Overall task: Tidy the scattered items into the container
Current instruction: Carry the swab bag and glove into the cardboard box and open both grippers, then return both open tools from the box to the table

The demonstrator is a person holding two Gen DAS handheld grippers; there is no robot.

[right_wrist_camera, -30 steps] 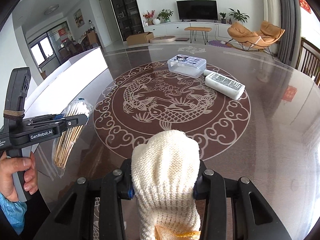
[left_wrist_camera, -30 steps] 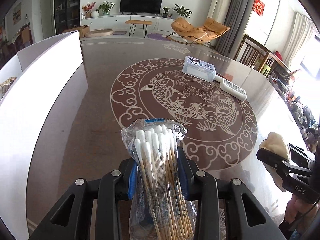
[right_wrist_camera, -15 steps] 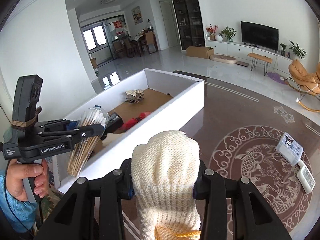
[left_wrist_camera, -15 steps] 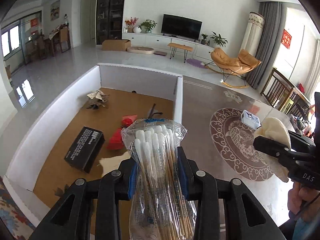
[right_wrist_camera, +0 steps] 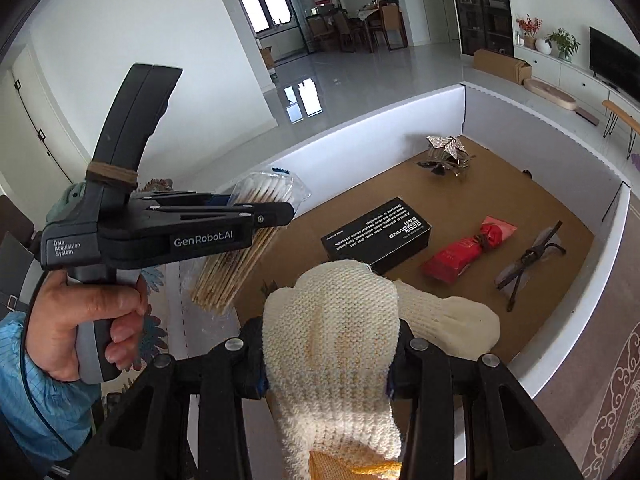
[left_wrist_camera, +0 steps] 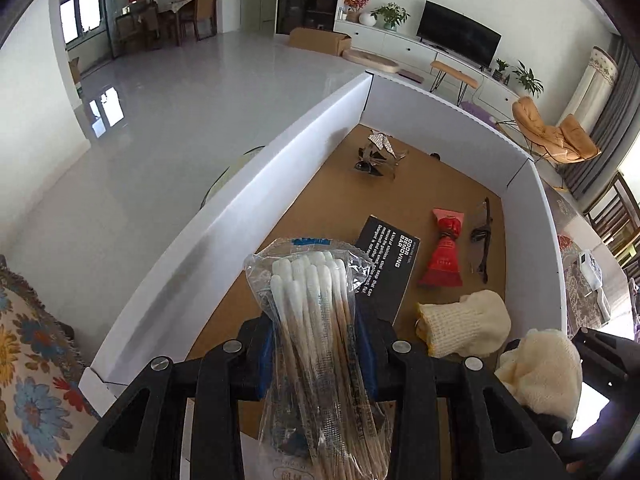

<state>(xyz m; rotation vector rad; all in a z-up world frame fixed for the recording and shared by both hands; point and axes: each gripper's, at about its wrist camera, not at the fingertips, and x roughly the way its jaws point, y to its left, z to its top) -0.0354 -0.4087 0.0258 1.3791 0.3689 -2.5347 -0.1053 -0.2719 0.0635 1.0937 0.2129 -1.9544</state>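
My left gripper [left_wrist_camera: 316, 344] has its jaws clamped mid-bundle on the crinkly clear bag of wooden cotton swabs [left_wrist_camera: 316, 320], heads up, over the white-walled, brown-floored cardboard box [left_wrist_camera: 248, 196]. My right gripper [right_wrist_camera: 328, 356] pinches a soft cream knit glove [right_wrist_camera: 332, 320] centre frame, above its mate [right_wrist_camera: 444, 324] lying inside. Both poised to drop in.

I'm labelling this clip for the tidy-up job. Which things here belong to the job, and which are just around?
Job: cotton swab pack in left gripper; knit glove in right gripper; white container.

Just around: television, orange chair, cardboard box.
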